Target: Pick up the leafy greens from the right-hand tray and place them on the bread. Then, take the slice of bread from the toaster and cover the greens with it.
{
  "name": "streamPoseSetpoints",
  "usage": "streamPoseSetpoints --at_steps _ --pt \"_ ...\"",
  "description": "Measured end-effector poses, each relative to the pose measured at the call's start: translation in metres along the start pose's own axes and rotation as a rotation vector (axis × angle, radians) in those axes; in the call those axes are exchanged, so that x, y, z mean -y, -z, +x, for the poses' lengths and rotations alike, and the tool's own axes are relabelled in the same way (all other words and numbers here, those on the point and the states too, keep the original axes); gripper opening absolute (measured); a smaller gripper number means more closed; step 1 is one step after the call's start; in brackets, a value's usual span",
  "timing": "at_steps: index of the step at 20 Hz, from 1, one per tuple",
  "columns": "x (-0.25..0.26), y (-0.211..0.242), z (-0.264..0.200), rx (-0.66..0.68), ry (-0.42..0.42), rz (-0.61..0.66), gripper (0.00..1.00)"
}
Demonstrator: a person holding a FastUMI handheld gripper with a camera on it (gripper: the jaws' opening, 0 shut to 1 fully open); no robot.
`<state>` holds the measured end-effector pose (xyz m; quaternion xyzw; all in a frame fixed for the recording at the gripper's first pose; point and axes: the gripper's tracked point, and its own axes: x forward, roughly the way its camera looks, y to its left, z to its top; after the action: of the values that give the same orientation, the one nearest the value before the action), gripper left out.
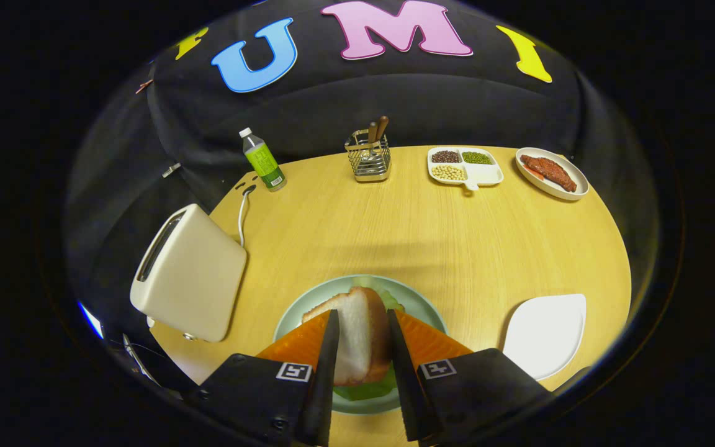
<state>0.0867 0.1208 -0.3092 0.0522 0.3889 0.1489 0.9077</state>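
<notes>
Bread slice (360, 332) sits clamped between the gripper (362, 347) fingers, over leafy greens (367, 390) on the plate (292, 316).

A staged kitchen set inside a recording booth. A round wooden bench (432, 230) stands against black cloth draped as a wall. On it sit breakfast things: a toaster (190, 273) with its cord, a drink bottle (262, 160), a wire caddy (368, 158) holding wooden-handled utensils, a divided dish (464, 166) of beans and grains, a plate of meat (552, 172), a bare white tray (547, 335), and a green plate (419, 304) carrying bread (357, 335) and greens (367, 391). The food says kitchen; the cloth backdrop says studio.
</notes>
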Motion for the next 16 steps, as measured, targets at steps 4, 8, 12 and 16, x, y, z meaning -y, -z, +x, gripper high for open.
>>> streamPoseSetpoints --at_steps 4,8,12,16 --pt "0.023 0.0 -0.011 0.02 0.039 -0.079 0.75" --pt "0.041 -0.014 -0.036 0.081 0.056 -0.114 1.0" --pt "0.056 -0.044 -0.077 0.198 0.077 -0.165 0.99" --pt "0.062 -0.071 -0.122 0.31 0.057 -0.21 0.99"
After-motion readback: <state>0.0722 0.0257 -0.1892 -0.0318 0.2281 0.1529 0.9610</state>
